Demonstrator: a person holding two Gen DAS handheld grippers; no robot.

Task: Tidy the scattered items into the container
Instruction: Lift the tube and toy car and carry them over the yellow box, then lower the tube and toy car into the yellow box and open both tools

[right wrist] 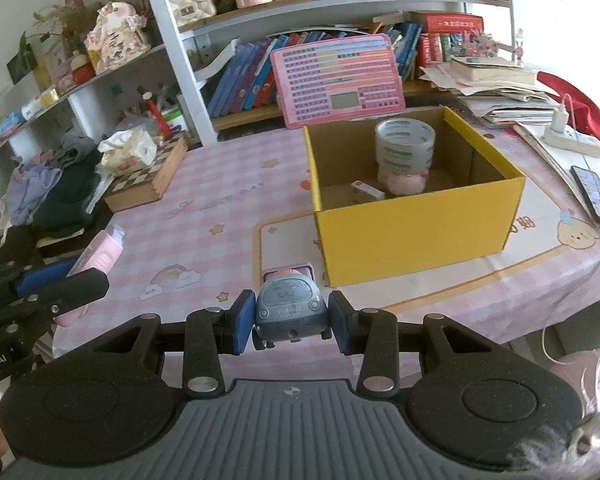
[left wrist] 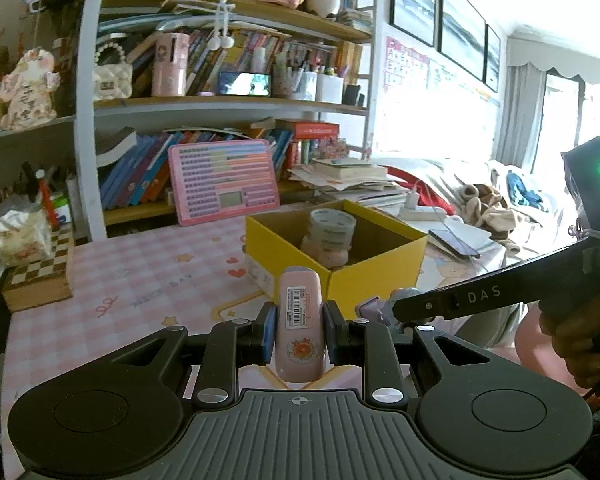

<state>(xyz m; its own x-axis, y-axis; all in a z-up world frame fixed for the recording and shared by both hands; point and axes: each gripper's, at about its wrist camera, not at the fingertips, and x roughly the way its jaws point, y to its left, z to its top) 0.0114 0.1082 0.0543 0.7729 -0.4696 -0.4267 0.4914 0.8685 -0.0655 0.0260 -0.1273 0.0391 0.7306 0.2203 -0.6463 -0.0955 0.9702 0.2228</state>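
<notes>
Two views from cameras mounted on handheld grippers, both looking across a table (right wrist: 204, 208) covered in a pink checked cloth, with crowded bookshelves behind.

The left gripper (left wrist: 299, 336) is closed on a slim pink bottle (left wrist: 300, 320) with a barcode label, its blue pads pressing the bottle's sides. The bottle points forward, up and away from the camera, lifted off the table.

The right gripper (right wrist: 291, 322) is closed on a small grey-blue toy car (right wrist: 290, 312) with a cat face and the word "VEHICLE" on its front. The car is also clear of the table.

The container is an open yellow cardboard box (right wrist: 416, 220) standing on the table ahead of both grippers, near but not yet under them. Inside it stands a stack of clear tape rolls (right wrist: 405, 142) on top of something pink, with a small white and red item (right wrist: 367, 190) lying beside it. Most of the box floor appears free.

The step in hand appears to be carrying both held items toward the box. The next move calls for bringing each gripper forward over the box's near wall, then opening the jaws above a free patch of the floor, clear of the tape stack. With two grippers converging on one opening, they may need to take turns to avoid bumping.
</notes>
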